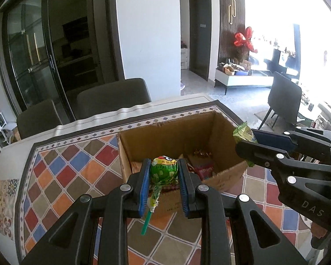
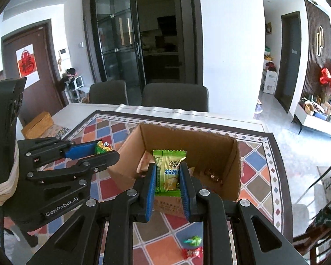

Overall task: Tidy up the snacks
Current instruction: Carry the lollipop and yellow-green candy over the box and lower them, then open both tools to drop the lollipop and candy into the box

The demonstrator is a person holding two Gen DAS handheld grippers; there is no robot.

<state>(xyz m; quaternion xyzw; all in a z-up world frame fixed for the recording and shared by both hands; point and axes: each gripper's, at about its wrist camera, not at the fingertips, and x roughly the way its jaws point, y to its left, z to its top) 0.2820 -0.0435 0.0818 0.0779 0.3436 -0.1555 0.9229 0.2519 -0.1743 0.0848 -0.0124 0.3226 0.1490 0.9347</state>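
Both grippers carry a snack and both face the open cardboard box [image 1: 183, 145], which sits on the patterned cloth of the surface [image 1: 61, 165]. In the left wrist view the left gripper [image 1: 163, 172] has its fingers closed on the green-wrapped lollipop [image 1: 164, 169], head up between the blue pads, stick trailing down toward the lower middle of the frame; the box opening lies straight ahead, just above and behind the candy. In the right wrist view the right gripper [image 2: 166, 174] has its fingers closed on a green snack packet [image 2: 168, 167], its long axis upright, with the box mouth directly behind it at the frame's centre. Judging from both views, the right gripper seems nearer the opening, coming in from the box's right rim. Two small wrapped candies [image 2: 192, 247] lie loose on the cloth at that frame's bottom.
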